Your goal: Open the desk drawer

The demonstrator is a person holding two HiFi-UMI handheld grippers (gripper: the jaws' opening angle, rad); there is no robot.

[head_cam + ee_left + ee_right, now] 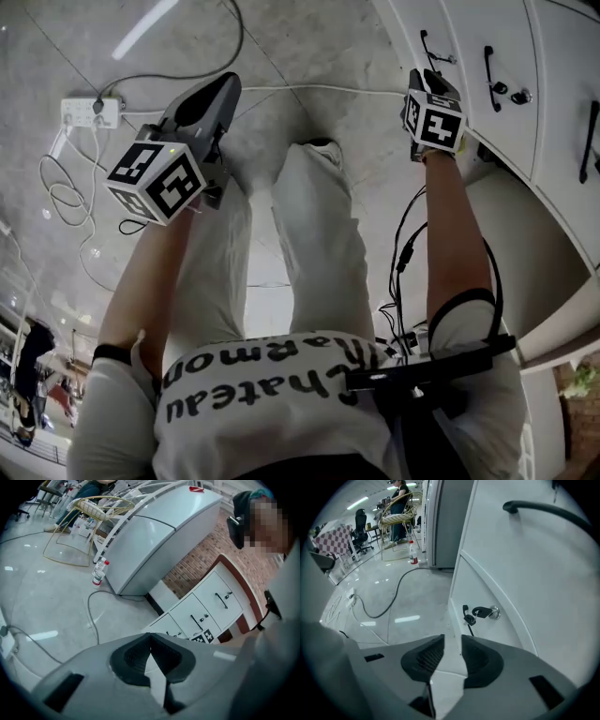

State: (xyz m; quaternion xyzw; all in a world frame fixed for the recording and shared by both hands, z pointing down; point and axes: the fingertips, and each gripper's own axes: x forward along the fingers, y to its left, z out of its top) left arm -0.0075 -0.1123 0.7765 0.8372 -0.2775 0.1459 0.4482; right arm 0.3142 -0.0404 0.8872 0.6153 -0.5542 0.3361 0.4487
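White drawer front [480, 585], apparently shut, key [480, 613] in lock at one o'clock of my slightly spread right hand-held gripper [451, 640]; left hand-held gripper [150, 637] pressed together.

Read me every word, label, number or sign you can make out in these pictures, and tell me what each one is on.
"Chateau": on the white shirt, upside down in the head view.
"Harmon": beside it on the same shirt; it may continue out of sight.
Red mark on the grey cabinet: too small to read.
Label on the bottle: too blurred.
Marker cube: patterns, no letters.
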